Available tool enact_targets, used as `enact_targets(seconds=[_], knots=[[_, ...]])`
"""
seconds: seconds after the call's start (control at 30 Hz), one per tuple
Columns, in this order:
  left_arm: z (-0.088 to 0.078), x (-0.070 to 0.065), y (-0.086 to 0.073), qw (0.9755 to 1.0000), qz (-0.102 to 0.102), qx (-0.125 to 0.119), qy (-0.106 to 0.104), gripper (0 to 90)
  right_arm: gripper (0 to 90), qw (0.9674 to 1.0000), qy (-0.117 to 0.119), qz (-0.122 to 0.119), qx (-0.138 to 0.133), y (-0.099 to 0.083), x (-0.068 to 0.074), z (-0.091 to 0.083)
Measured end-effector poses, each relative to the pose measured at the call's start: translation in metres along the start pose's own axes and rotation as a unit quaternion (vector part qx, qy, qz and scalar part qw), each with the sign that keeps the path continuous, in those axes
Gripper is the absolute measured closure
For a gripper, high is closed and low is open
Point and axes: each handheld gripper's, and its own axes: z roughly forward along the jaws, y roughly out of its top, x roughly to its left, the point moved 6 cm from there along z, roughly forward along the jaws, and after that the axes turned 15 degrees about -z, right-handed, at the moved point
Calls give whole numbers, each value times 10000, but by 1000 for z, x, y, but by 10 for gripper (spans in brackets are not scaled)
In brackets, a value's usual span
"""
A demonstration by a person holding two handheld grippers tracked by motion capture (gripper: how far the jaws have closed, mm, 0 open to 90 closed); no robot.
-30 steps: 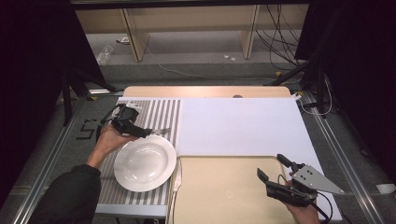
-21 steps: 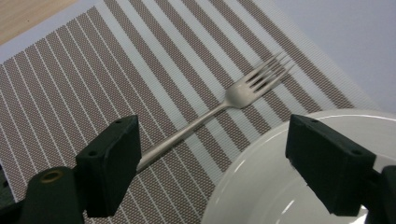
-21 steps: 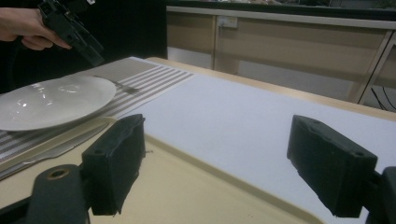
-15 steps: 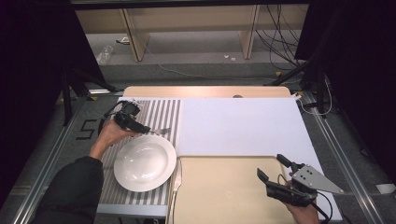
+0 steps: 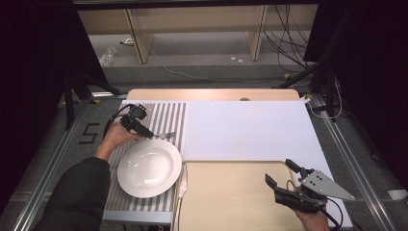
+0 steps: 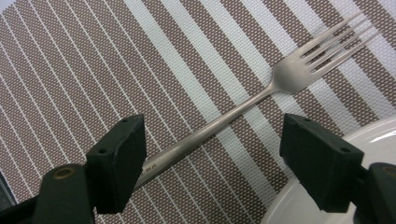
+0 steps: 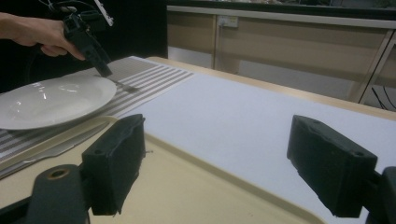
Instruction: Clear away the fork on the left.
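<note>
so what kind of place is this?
Likely a lab recording rig staged as a dining setup: round white ceramic plate and silver metal fork on a brown-and-white striped placemat, loose black cables on the floor, black curtains around.

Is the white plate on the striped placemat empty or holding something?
Empty: the round white ceramic plate shows a bare, glossy bowl in the high view, with nothing lying in it.

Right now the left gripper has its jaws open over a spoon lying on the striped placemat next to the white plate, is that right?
Not quite: it is a fork, not a spoon; the left gripper view shows its tines. The rest holds: the left gripper has its jaws open, though just closing a little, over it on the striped placemat next to the white plate.
</note>
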Motion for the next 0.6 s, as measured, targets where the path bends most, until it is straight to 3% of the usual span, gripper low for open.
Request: enact_targets(seconds=[0.3,0.6], knots=[[9,3,2,9997,-29,220,47,254,200,10000,-16,21,-47,0,0,0],[15,2,0,9994,95,337,-6,306,200,10000,-1,9,2,0,0,-1]])
